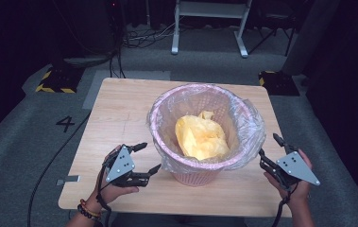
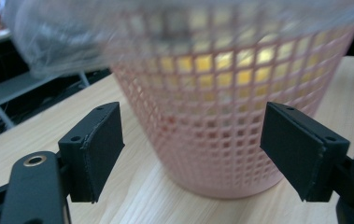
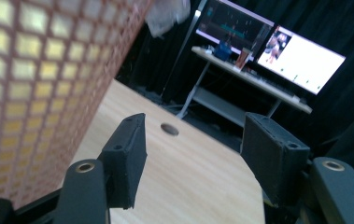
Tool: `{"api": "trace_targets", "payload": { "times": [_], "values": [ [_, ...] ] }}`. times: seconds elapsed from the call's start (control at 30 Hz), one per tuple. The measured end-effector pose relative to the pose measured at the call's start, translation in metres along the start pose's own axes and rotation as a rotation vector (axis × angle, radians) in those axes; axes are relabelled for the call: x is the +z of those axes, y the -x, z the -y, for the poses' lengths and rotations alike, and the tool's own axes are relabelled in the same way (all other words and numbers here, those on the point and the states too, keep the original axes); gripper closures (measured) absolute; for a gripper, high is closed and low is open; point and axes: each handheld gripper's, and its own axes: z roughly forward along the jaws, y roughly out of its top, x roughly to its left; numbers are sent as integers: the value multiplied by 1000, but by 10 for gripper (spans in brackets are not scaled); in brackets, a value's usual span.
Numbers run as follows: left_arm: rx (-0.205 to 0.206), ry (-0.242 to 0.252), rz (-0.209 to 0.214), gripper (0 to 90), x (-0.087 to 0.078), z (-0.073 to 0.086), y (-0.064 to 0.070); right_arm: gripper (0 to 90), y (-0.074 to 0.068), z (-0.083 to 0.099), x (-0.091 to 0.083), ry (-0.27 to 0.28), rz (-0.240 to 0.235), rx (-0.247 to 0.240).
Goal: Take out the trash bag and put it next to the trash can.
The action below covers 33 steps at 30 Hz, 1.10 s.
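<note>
Wooden table (image 1: pixel 120 109), lined pink bin (image 1: pixel 191 176) in the middle — left gripper (image 1: pixel 149 158) and right gripper (image 1: pixel 270 150) both wide, empty, flanking it; next, probably pinch the liner (image 1: pixel 254 127) rim.

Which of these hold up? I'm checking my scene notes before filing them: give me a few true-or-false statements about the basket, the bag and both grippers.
1. The pink basket stands upright on the table. True.
2. The left gripper is shut on the basket. False: its jaws are open, apart from it.
3. Something yellow lies inside the clear bag. True.
4. The right gripper holds the bag's edge. False: it is open, holding nothing.
</note>
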Motion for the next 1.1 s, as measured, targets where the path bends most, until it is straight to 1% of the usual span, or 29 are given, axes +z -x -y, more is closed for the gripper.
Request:
{"api": "trace_targets", "payload": {
  "times": [0.07,0.17,0.27,0.33,0.37,0.4,0.43,0.47,0.5,0.53,0.57,0.6,0.63,0.67,0.7,0.77,0.8,0.83,0.87,0.9,0.93,1.0,1.07,1.1],
  "values": [
    [9,27,2,209,-4,-7,4,389,0,-7,-3,15,4,-4],
    [11,65,14,208,-8,-14,10,379,-1,-17,-8,43,15,-27],
    [18,79,14,198,-9,-19,15,378,0,-26,-11,68,12,-41],
    [15,77,13,202,-9,-22,17,378,2,-30,-12,80,-1,-25],
    [20,78,14,211,-9,-23,18,379,3,-31,-12,87,-1,-25],
    [23,79,11,230,-10,-23,19,381,3,-32,-13,92,-1,-28],
    [26,79,7,268,-10,-24,20,383,2,-34,-13,96,-2,-32],
    [23,81,6,286,-10,-24,21,386,1,-35,-13,101,5,-37],
    [29,84,2,296,-10,-25,21,386,0,-36,-13,102,4,-39],
    [27,95,5,329,-10,-25,22,386,-1,-37,-13,104,4,-47],
    [31,99,4,387,-11,-26,23,387,-2,-38,-12,108,1,-49],
    [41,96,-10,403,-11,-26,24,393,-3,-39,-13,119,1,-51],
    [57,90,-14,446,-11,-27,25,402,-4,-40,-14,127,4,-55],
    [67,90,-11,534,-11,-28,27,424,-5,-42,-15,137,11,-60],
    [80,86,-17,543,-11,-29,28,453,-6,-43,-16,147,12,-64],
    [88,77,-7,604,-10,-31,31,514,-8,-46,-20,171,0,-73],
    [93,74,-3,608,-10,-32,32,538,-10,-47,-22,174,-7,-81],
    [79,71,10,614,-10,-33,33,557,-12,-49,-23,177,-13,-91],
    [62,75,29,596,-10,-33,33,579,-14,-50,-24,182,-14,-101],
    [51,78,35,557,-10,-34,34,603,-16,-50,-25,186,-11,-111],
    [49,71,29,514,-10,-35,35,612,-17,-51,-26,193,-13,-119],
    [39,72,35,421,-9,-36,37,632,-20,-53,-28,202,-20,-121],
    [42,60,16,408,-7,-37,38,673,-21,-54,-29,201,-28,-126],
    [43,56,19,410,-7,-37,39,693,-22,-54,-29,202,-34,-124]
  ]
}}
